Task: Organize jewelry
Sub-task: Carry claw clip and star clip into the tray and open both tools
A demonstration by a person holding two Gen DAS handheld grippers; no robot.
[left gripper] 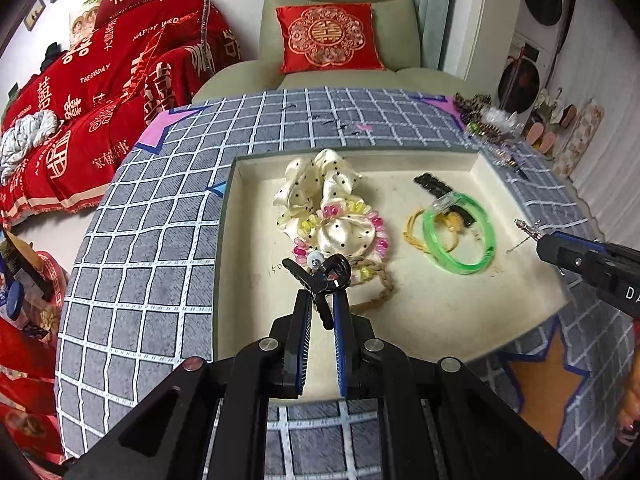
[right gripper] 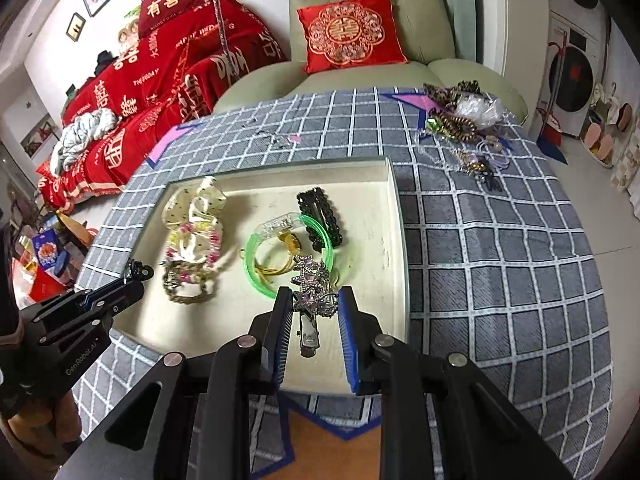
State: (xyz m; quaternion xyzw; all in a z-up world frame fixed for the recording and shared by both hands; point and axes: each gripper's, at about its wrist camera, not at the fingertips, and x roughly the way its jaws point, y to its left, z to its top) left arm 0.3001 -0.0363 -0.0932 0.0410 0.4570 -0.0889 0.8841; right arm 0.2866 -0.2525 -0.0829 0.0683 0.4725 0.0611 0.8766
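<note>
A cream tray (left gripper: 448, 312) (right gripper: 394, 216) lies on the checked tablecloth. In it are a cream polka-dot scrunchie (left gripper: 320, 188) (right gripper: 200, 200), a pink-and-yellow bead bracelet (left gripper: 360, 216), a braided rope bracelet (right gripper: 188, 296), a green bangle (left gripper: 460, 264) (right gripper: 260, 280), a black hair clip (right gripper: 320, 216) and a clear clip (right gripper: 280, 224). My left gripper (left gripper: 322, 296) (right gripper: 136, 276) is shut on a black hair clip with a pearl (left gripper: 320, 270) above the tray's left part. My right gripper (right gripper: 314, 300) (left gripper: 540, 240) holds a rhinestone hair clip (right gripper: 312, 284) between its fingers over the tray's front.
A loose pile of jewelry (right gripper: 464, 120) (left gripper: 484, 120) lies on the cloth at the table's far right. A green armchair with a red cushion (right gripper: 348, 32) stands behind the table. A red-covered sofa (left gripper: 100, 92) is at the left.
</note>
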